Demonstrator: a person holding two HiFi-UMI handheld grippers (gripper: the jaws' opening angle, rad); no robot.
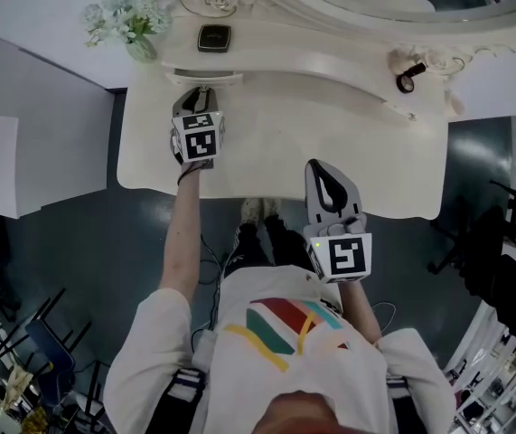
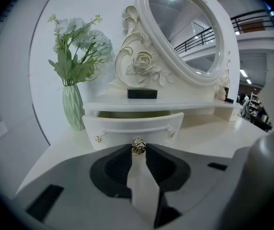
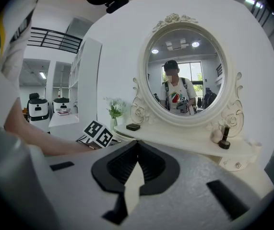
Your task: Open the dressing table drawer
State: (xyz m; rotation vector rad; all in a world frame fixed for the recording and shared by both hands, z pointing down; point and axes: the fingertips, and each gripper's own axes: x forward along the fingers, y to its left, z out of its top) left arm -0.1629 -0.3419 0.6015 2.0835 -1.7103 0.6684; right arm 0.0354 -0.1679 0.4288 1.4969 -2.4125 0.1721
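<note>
Cream-white dressing table (image 1: 330, 120) was recorded below both grippers, with an oval mirror (image 2: 184, 32) set upright at its back in a carved frame. The right gripper (image 1: 323, 174) was held over the table's front edge, well apart from the drawer; its jaws were seen closed together at the tips, with nothing between them. The left gripper (image 1: 201, 93) was pointed at the back left of the tabletop, towards the drawer (image 2: 132, 127). The drawer was noted under the raised shelf, just beside a ribbed green vase of pale flowers (image 2: 73, 110), and drawn partly out, so that a strip of its inside was exposed below the shelf. A small black box (image 1: 213, 38) was seen on the shelf above the drawer. The left jaws were found clamped on the drawer's gold rose-shaped knob (image 2: 138, 146), which was gripped at their tips.
</note>
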